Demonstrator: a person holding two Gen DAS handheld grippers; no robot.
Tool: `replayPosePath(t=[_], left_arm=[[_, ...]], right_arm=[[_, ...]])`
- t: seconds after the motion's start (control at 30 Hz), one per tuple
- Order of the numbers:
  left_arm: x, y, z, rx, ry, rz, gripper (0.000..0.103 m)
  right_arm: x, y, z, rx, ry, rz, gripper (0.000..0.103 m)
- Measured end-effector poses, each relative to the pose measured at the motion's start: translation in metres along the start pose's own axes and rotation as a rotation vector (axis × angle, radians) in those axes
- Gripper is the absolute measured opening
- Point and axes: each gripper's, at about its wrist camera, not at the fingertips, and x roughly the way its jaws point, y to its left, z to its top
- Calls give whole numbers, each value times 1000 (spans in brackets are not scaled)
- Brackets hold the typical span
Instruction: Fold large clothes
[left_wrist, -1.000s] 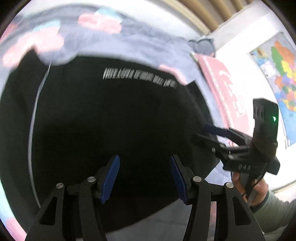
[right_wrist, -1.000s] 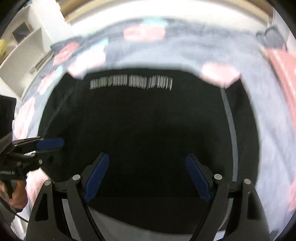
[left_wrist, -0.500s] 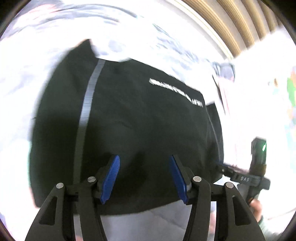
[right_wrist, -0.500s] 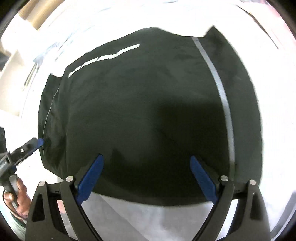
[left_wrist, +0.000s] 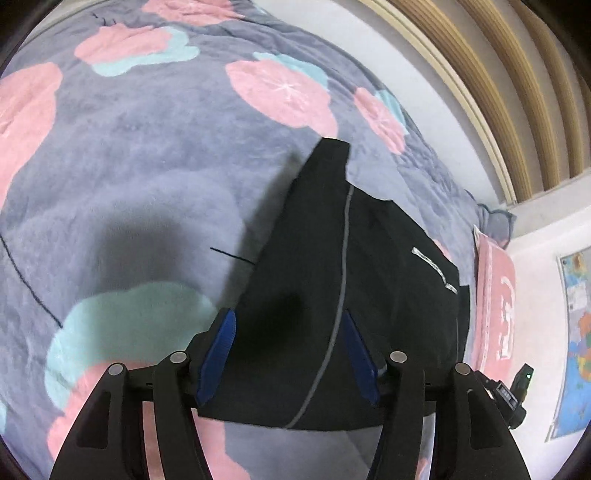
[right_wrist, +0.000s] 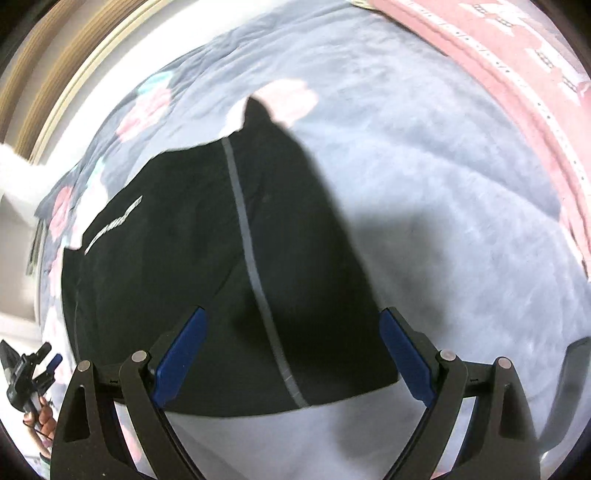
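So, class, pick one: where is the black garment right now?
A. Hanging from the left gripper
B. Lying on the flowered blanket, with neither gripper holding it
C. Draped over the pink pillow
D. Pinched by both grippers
B: the black garment lies on the flowered blanket, while the left gripper and right gripper hover over it, open and empty.
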Motion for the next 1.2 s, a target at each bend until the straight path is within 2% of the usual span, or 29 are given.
replayPosePath(t=[0.23, 0.43, 0.57, 0.67, 0.77, 0.93, 1.07, 1.13, 1.2], left_arm=[[34, 7, 24, -37, 16, -20, 62], [64, 12, 40, -26, 58, -32, 62], [85, 23, 47, -57, 98, -118, 64], [103, 35, 49, -104, 166, -197, 71], [126, 43, 47, -162, 242, -289, 72], [141, 36, 45, -163, 248, -343, 72], [136, 13, 43, -68, 237, -347, 52], [130, 14, 42, -72, 238, -385, 48], [132, 17, 41, -83, 248, -391, 48]], right_arm=[[17, -26, 35, 28, 5, -6, 96], [38, -21, 48, -47, 26, 22, 96], [51, -20, 53, -75, 51, 64, 96], [67, -21, 58, -81, 92, 125, 96], [92, -22, 62, -60, 157, 178, 96], [123, -9, 62, -25, 224, 266, 97], [125, 3, 61, -91, 233, 321, 89], [121, 4, 58, -146, 236, 339, 85], [123, 1, 57, -174, 248, 361, 85]])
